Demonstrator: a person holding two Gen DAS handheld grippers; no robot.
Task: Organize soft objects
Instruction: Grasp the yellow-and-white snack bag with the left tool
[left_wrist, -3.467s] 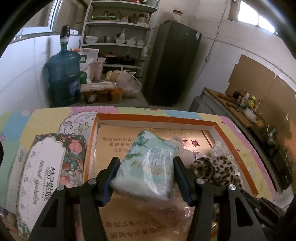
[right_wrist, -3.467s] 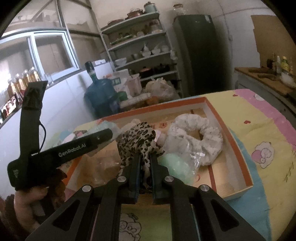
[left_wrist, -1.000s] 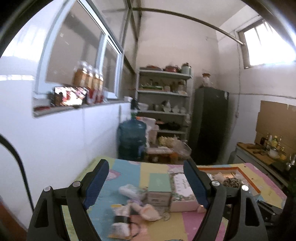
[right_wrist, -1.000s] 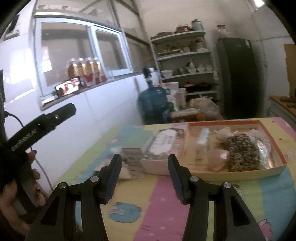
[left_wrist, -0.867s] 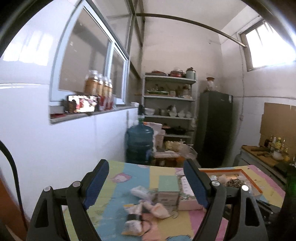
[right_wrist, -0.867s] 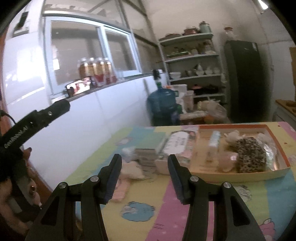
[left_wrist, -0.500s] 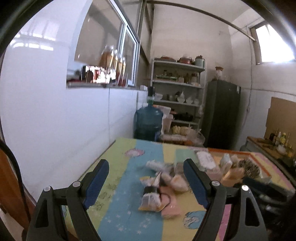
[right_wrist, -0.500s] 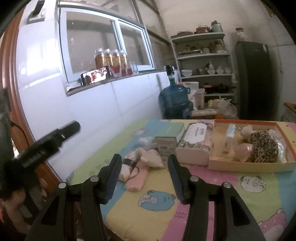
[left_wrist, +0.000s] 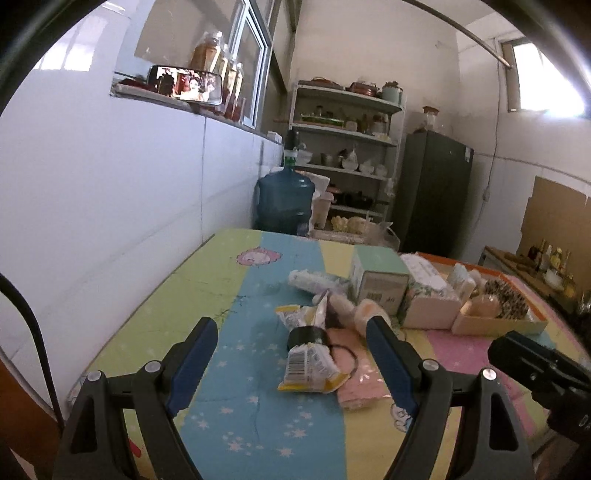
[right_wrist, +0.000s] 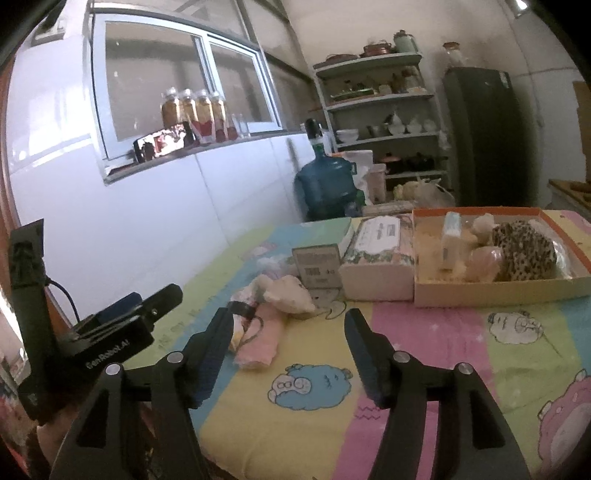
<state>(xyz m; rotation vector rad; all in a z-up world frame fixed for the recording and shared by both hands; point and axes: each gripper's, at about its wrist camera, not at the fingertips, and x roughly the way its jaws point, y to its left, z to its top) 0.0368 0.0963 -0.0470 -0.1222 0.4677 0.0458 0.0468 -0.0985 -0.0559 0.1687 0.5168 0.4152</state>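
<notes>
Our left gripper (left_wrist: 291, 352) is spread wide and empty, hovering just short of a yellow packet (left_wrist: 308, 363) banded in black, which lies on the cartoon-print table cover (left_wrist: 229, 295). Our right gripper (right_wrist: 288, 345), its jaws just opened wider, also holds nothing. Between them sits a loose pile: pink cloth (right_wrist: 258, 341) and a cream plush (right_wrist: 286, 290). Farther off, the orange-rimmed box (right_wrist: 498, 291) already holds a leopard-print pouch (right_wrist: 524, 249) and other soft pieces. We judge the sorting partly done, with this pile left.
</notes>
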